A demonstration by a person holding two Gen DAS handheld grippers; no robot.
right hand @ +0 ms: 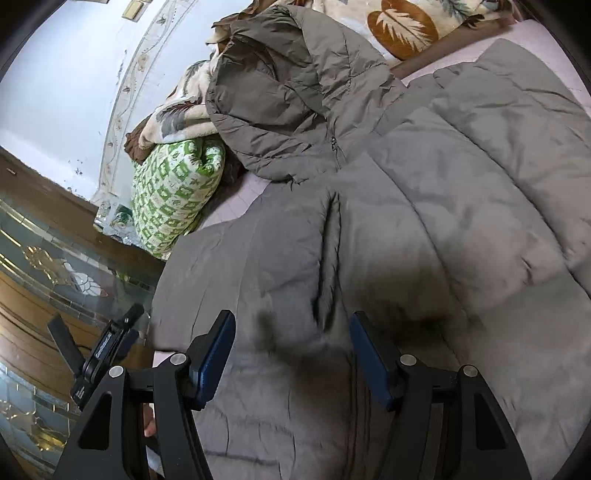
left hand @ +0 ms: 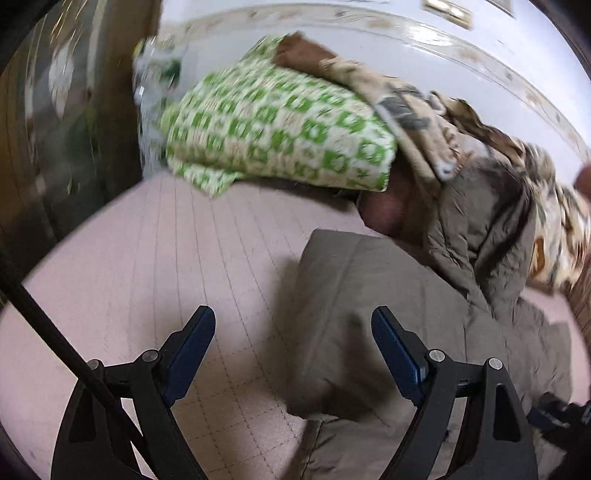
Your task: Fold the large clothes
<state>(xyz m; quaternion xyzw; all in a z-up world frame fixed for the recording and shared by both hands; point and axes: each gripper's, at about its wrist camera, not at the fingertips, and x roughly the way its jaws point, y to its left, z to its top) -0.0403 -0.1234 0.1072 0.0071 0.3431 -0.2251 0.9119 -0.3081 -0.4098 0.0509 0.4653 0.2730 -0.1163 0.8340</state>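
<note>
A large grey-brown padded hooded jacket (right hand: 406, 206) lies spread on a pink quilted bed (left hand: 166, 258). Its hood (right hand: 280, 88) points toward the headboard, and a folded part reaches the bed's left side (left hand: 351, 314). My left gripper (left hand: 293, 328) is open and empty, above the jacket's left edge and the bare sheet. My right gripper (right hand: 291, 328) is open and empty, just above the jacket's body near a seam fold (right hand: 330, 236). The left gripper's body shows at the left in the right wrist view (right hand: 99, 350).
A green-and-white patterned folded quilt (left hand: 273, 122) lies at the head of the bed, with a beige leaf-print blanket (right hand: 402, 26) beside and behind the hood. A white headboard (left hand: 406, 40) is behind. A brown wardrobe with glass panels (right hand: 44, 266) stands beside the bed.
</note>
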